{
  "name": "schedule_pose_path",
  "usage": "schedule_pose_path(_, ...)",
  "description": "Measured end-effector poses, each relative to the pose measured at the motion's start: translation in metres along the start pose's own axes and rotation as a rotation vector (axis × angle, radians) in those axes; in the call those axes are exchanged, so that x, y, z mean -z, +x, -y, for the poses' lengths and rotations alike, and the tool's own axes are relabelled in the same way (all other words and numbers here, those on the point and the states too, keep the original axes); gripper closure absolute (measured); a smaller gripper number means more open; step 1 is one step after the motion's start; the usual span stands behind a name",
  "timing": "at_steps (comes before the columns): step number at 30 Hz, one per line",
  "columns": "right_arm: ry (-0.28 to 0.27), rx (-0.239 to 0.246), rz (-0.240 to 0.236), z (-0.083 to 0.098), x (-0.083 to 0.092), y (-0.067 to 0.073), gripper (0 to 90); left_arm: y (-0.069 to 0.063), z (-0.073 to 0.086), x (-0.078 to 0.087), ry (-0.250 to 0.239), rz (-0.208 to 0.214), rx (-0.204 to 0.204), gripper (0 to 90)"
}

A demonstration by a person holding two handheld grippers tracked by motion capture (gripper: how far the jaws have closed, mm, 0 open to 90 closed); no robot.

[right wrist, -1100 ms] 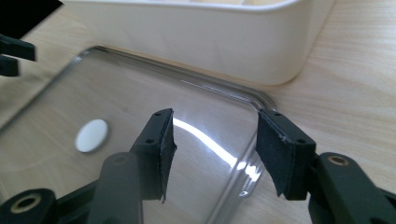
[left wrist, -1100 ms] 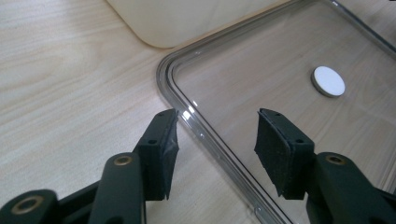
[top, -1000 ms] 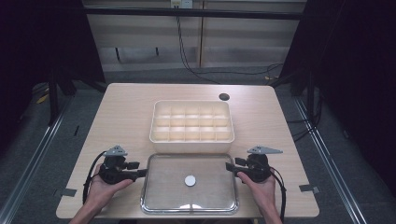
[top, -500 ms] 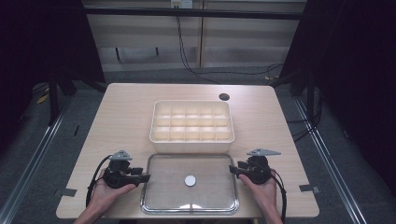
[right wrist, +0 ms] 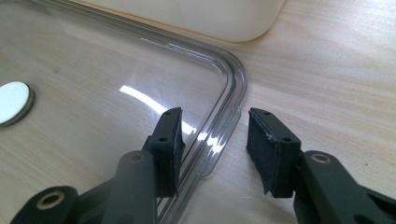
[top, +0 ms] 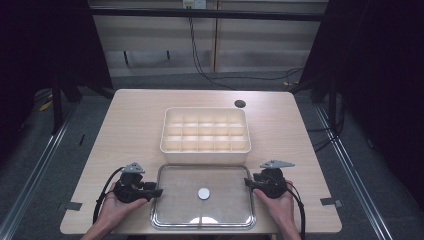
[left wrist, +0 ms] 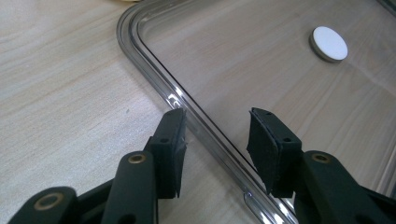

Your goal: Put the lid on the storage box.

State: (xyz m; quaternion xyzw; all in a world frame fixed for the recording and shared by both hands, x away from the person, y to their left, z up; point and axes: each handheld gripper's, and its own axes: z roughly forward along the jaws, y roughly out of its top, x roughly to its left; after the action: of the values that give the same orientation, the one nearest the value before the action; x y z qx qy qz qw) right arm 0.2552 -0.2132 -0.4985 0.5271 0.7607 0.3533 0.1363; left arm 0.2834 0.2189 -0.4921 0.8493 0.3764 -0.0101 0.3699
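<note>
A clear plastic lid (top: 175,205) lies flat along the near edge of the wooden worktop (top: 135,125), with a small white disc (top: 203,193) at its middle. Just behind it, touching or nearly so, sits a cream compartment tray (top: 205,131) (its cells look bare). The left gripper (top: 156,192) straddles the lid's left rim, and the right gripper (top: 247,183) straddles the right rim near the far corner. Both pairs of jaws have just been closing; the rim runs between the pads (left wrist: 173,140) of each, yet gaps remain, so neither is clamped on it.
</note>
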Motion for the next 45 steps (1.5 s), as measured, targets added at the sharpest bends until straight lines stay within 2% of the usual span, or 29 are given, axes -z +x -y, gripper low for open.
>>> schedule_pose_path(4, -0.002, -0.001, -0.003, 0.002, 0.001, 0.002, 55.4, -0.001, 0.000, 0.000, 0.004, -0.007, -0.010, 56.7)
schedule_pose_path(8, -0.011, -0.063, -0.034, 0.004, 0.002, 0.003, 54.0, -0.003, 0.000, 0.000, 0.020, 0.000, -0.024, 58.2)
schedule_pose_path(11, -0.016, -0.075, -0.038, 0.004, 0.002, 0.003, 53.1, -0.004, 0.000, 0.000, 0.019, -0.005, -0.026, 58.1)
schedule_pose_path(12, -0.019, -0.091, -0.045, 0.004, 0.002, 0.001, 53.0, -0.004, 0.000, 0.000, 0.022, -0.002, -0.029, 58.1)
schedule_pose_path(19, -0.051, -0.299, -0.157, 0.010, 0.003, -0.012, 52.9, -0.005, 0.000, 0.000, 0.024, -0.002, -0.034, 59.3)
schedule_pose_path(22, -0.047, -0.334, -0.190, 0.011, 0.004, -0.016, 52.9, -0.005, 0.000, 0.001, 0.025, -0.002, -0.036, 59.6)
schedule_pose_path(27, -0.052, -0.419, -0.255, 0.014, 0.003, -0.023, 54.2, -0.005, 0.001, 0.001, 0.021, -0.009, -0.043, 60.0)
schedule_pose_path(30, -0.062, -0.447, -0.284, 0.015, 0.003, -0.026, 56.0, -0.005, 0.001, 0.001, 0.018, -0.009, -0.041, 60.1)
schedule_pose_path(31, -0.064, -0.469, -0.306, 0.017, 0.002, -0.027, 61.1, -0.004, 0.001, 0.001, 0.022, -0.008, -0.042, 60.3)
schedule_pose_path(32, -0.066, -0.484, -0.343, 0.018, 0.001, -0.027, 61.7, -0.004, 0.001, 0.001, 0.022, -0.007, -0.042, 60.6)
schedule_pose_path(34, -0.080, -0.474, -0.345, 0.018, 0.002, -0.025, 60.7, -0.005, 0.001, 0.001, 0.019, -0.013, -0.042, 60.6)
schedule_pose_path(37, -0.063, -0.449, -0.328, 0.017, 0.002, -0.023, 60.6, -0.004, 0.001, 0.001, 0.017, -0.014, -0.041, 60.6)
schedule_pose_path(43, -0.093, -0.435, -0.391, 0.016, 0.005, -0.023, 61.1, -0.003, 0.001, 0.000, 0.011, -0.015, -0.029, 60.3)
schedule_pose_path(45, -0.092, -0.426, -0.395, 0.016, 0.006, -0.023, 62.0, -0.002, 0.000, 0.001, 0.011, -0.016, -0.027, 60.3)
